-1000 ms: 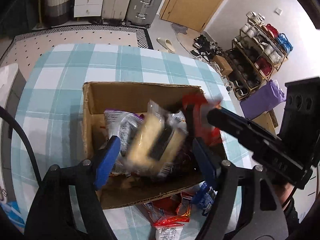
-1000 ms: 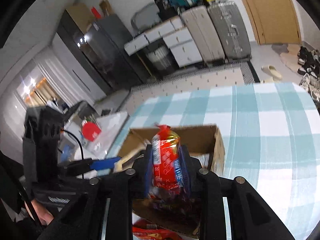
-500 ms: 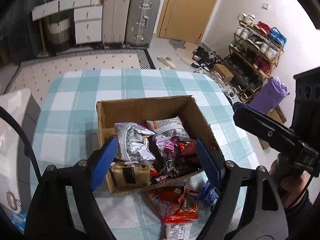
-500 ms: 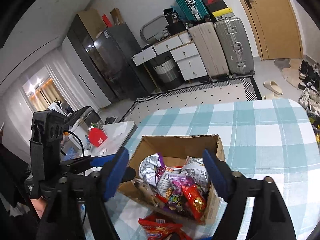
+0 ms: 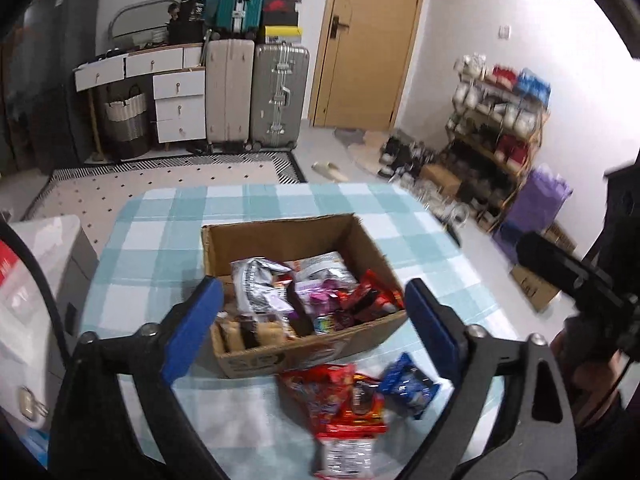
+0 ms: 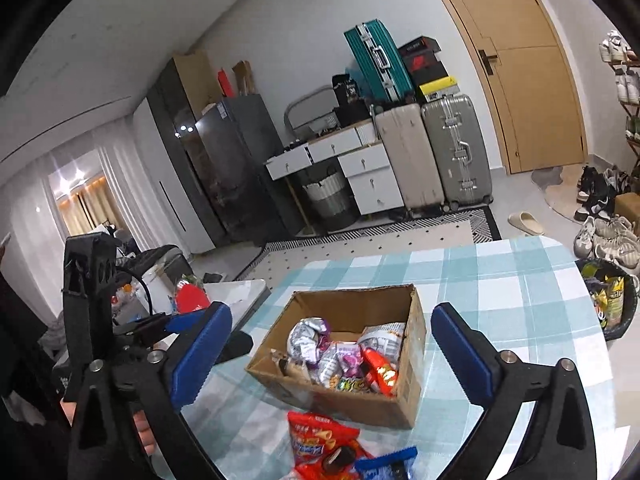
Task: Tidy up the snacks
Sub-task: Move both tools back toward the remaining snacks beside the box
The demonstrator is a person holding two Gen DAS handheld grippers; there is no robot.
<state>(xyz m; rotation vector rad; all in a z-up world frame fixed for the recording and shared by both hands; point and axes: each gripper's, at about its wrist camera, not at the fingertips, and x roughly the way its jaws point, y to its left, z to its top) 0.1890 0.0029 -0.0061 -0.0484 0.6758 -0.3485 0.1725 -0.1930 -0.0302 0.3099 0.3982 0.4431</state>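
Left wrist view: left gripper (image 5: 310,316) with blue-padded black fingers, jaws opening, spread wide, nothing between the pads and touching nothing. Open brown cardboard box (image 5: 280,240) on the teal-and-white checked tablecloth (image 5: 160,240) sits beyond the fingertips, framed between them, packed with mixed snack packets: crumpled silver bag (image 5: 258,286), purple packet (image 5: 320,294), red packets (image 5: 368,300). Loose on the cloth just in front of the box, low between the fingers: red snack bags (image 5: 340,396) and a blue packet (image 5: 408,390). Only this view shows the white-and-red packet (image 5: 346,454) at the bottom edge, and the shoe rack (image 5: 496,120) on the right. Right wrist view: right gripper (image 6: 330,356), same blue pads, jaws opening, very wide, empty, touching nothing; box (image 6: 352,304) lies ahead between the fingers, red bags (image 6: 320,444) near the bottom edge below it. Only this view shows the left gripper's body in a hand (image 6: 144,432) at left, and a black bin (image 6: 628,312) with packets beside the table at right.
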